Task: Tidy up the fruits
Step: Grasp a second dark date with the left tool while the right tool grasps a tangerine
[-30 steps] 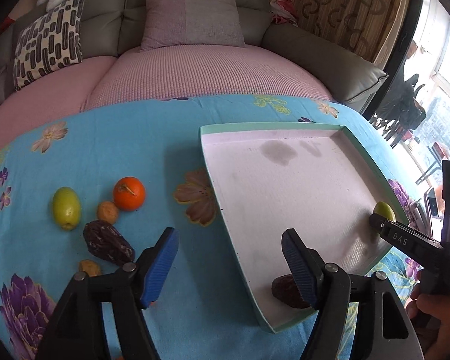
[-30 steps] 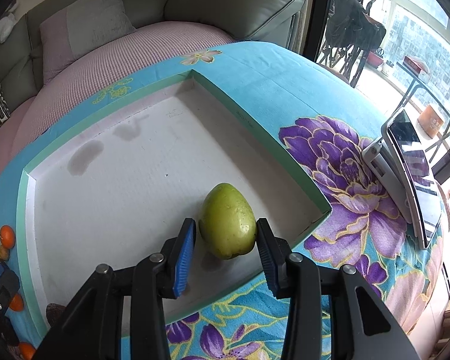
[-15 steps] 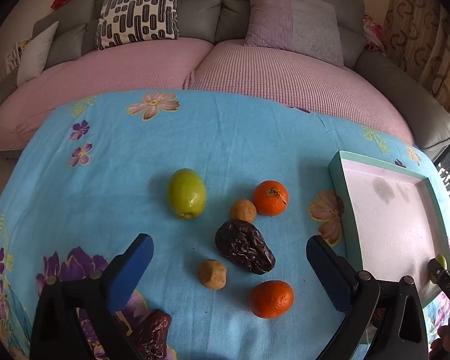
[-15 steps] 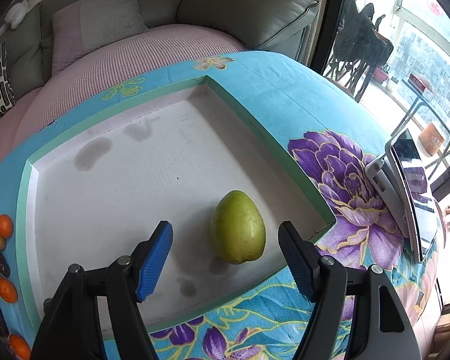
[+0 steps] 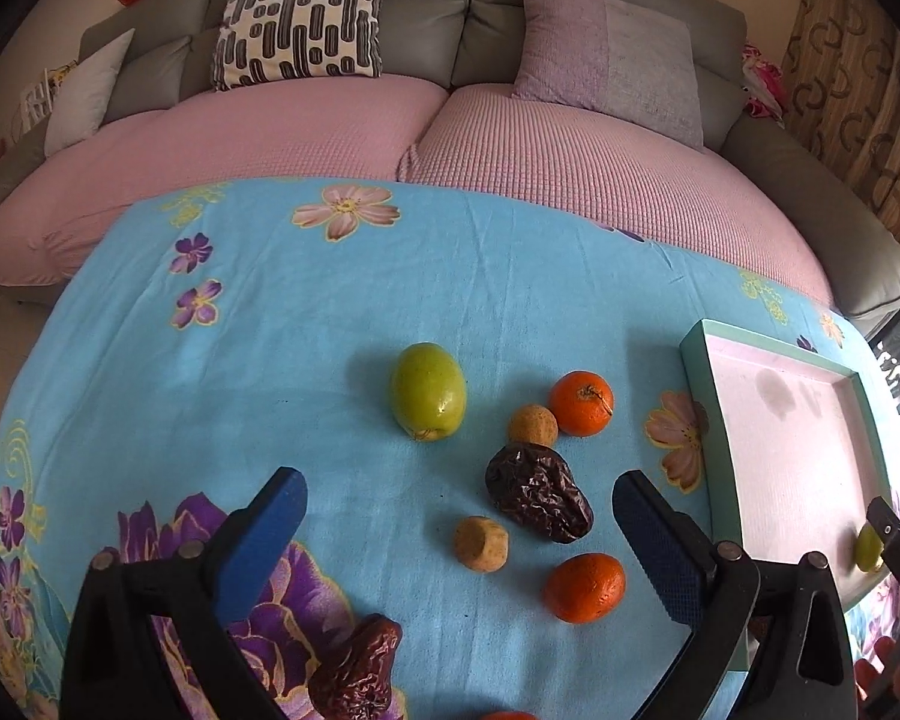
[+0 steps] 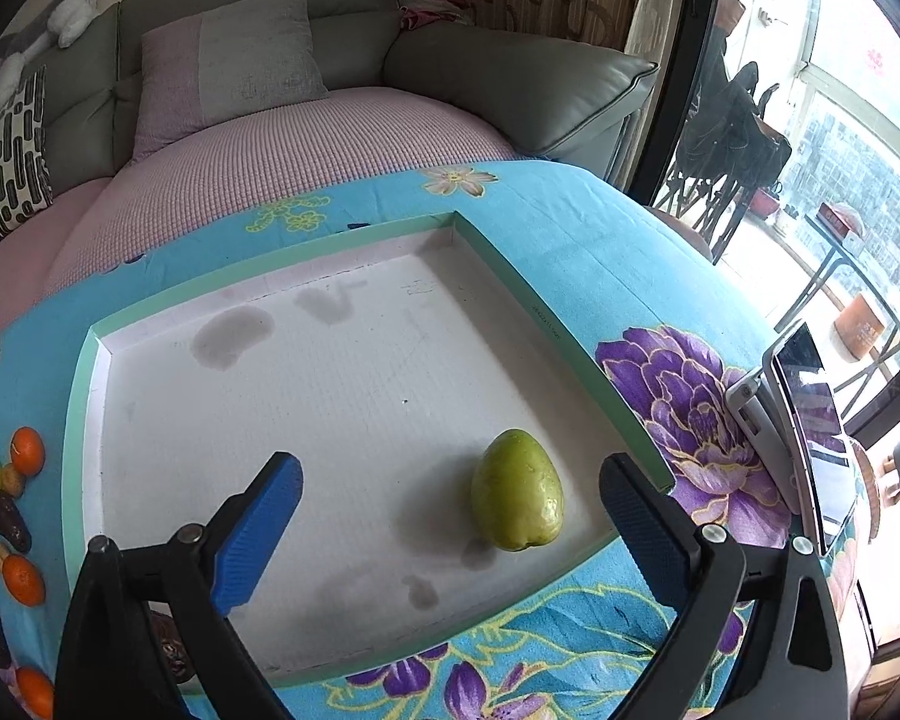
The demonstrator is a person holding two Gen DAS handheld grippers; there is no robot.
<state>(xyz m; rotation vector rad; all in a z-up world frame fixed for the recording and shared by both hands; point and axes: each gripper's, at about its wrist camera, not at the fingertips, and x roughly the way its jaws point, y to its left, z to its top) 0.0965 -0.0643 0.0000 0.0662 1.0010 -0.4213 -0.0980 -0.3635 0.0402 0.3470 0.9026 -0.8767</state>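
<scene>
The green fruit (image 6: 517,491) stands in the tray's (image 6: 546,318) lower right corner, long axis vertical in frame, narrow end upward. The right hand-held gripper (image 6: 450,531), jaws just opened wide, holds nothing; the left hand-held gripper (image 5: 457,537) is wide too.

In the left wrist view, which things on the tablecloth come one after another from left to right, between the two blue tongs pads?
Green fruit → lower tan round fruit → wrinkled dark date → lower orange.
</scene>
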